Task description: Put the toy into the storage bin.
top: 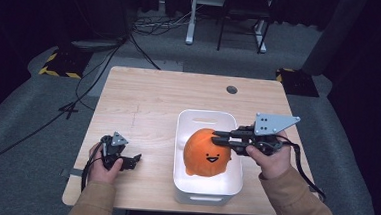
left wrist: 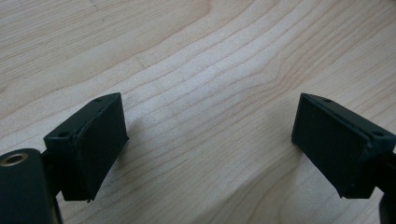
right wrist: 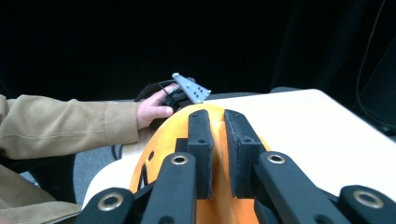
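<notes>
An orange plush toy [top: 204, 154] with a smiling face is inside the white bin [top: 210, 115] at the table's right middle. My right gripper [top: 219, 138] reaches in level from the right and is shut on a pinch of the toy's upper side. In the right gripper view its jaws [right wrist: 217, 116] stand nearly together with orange plush [right wrist: 161, 137] squeezed between them. My left gripper [top: 133, 160] lies on the table near the front left edge. In the left gripper view it is open [left wrist: 210, 121], with bare wood between the jaws.
The light wooden table [top: 149, 100] has a round cable hole [top: 232, 89] at the back. Beyond the table lie floor cables [top: 148, 25], desk legs [top: 190, 35] and yellow-black striped plates [top: 61, 64]. A tan sleeve [right wrist: 60, 126] and the left hand cross the right gripper view.
</notes>
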### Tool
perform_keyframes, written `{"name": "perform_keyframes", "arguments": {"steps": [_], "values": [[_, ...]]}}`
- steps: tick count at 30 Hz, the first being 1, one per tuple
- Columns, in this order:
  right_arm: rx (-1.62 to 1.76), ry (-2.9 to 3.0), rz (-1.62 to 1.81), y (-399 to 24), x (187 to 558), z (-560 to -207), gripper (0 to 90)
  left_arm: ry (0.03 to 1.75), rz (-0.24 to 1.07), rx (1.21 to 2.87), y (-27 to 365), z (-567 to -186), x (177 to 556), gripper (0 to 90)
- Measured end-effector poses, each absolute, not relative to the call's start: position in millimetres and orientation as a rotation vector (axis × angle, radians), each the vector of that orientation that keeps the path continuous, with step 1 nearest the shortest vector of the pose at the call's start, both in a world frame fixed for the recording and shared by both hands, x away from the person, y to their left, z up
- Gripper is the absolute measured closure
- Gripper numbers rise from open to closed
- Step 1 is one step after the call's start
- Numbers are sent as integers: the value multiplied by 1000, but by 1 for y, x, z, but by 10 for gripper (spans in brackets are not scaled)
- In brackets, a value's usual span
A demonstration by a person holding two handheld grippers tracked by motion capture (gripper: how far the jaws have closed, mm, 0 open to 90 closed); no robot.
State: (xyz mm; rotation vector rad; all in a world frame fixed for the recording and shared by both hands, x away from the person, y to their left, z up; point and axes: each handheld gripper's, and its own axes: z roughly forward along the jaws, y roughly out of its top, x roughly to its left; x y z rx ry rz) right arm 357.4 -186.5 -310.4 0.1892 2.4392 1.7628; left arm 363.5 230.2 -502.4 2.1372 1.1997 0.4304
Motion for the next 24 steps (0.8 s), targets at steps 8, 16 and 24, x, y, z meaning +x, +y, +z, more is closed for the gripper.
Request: {"name": "perform_keyframes", "arguments": {"steps": [8,16,24], "values": [[207,2515,1733,-172,349,-328,816,1199,430,2137,230,-502,364,107],[197,2563,1703,-163,339,-339,815,1201,433,2135,230,-502,363,107],[186,2625,1623,-157,327,-352,810,1199,430,2138,230,-502,363,107]]}}
